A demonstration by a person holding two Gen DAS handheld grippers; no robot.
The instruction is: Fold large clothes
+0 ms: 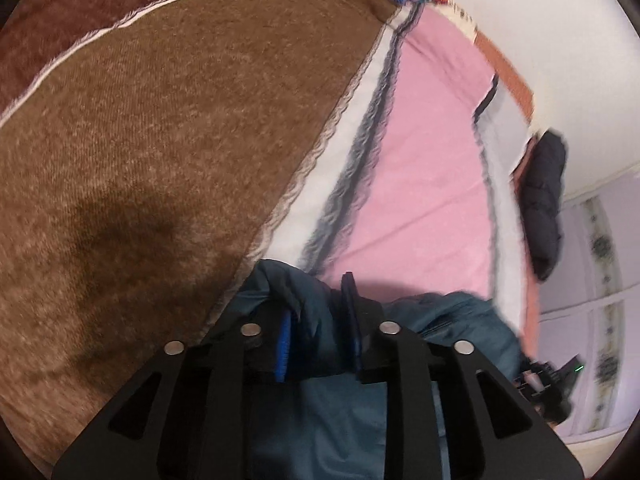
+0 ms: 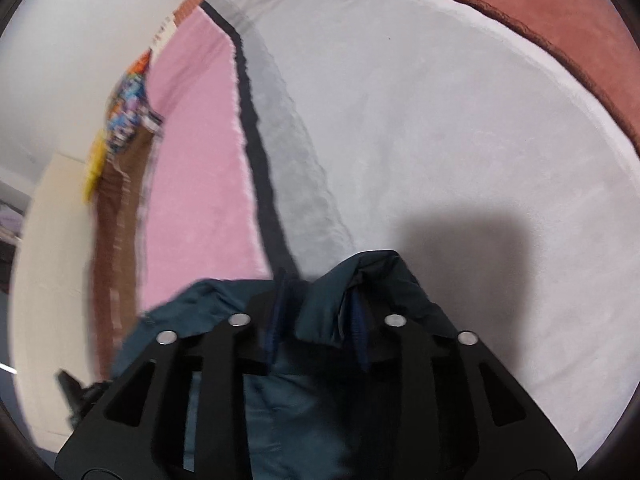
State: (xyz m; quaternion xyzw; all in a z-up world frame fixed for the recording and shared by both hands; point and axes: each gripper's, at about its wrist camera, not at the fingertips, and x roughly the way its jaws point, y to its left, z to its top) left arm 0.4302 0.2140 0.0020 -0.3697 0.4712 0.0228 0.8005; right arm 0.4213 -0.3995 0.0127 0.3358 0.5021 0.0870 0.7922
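The left gripper [image 1: 316, 344] stands partly open, a bunched fold of the dark teal jacket [image 1: 320, 408] between its blue pads [image 1: 283, 354]; whether the pads press the cloth cannot be told. The jacket lies low in the left wrist view, spreading rightward toward the other gripper, so its long axis seems to run across from one gripper to the other. Beyond it lie a brown blanket [image 1: 168, 140], a white and dark stripe, and a pink blanket [image 1: 432, 152]. A dark garment [image 1: 544, 204] hangs at the right, against a white wall [image 1: 560, 40]. The right gripper [image 2: 318, 338] is likewise partly open around a raised teal fold. Here grey-white fleece [image 2: 440, 120] covers the bed, with a rust-red border [image 2: 560, 12].
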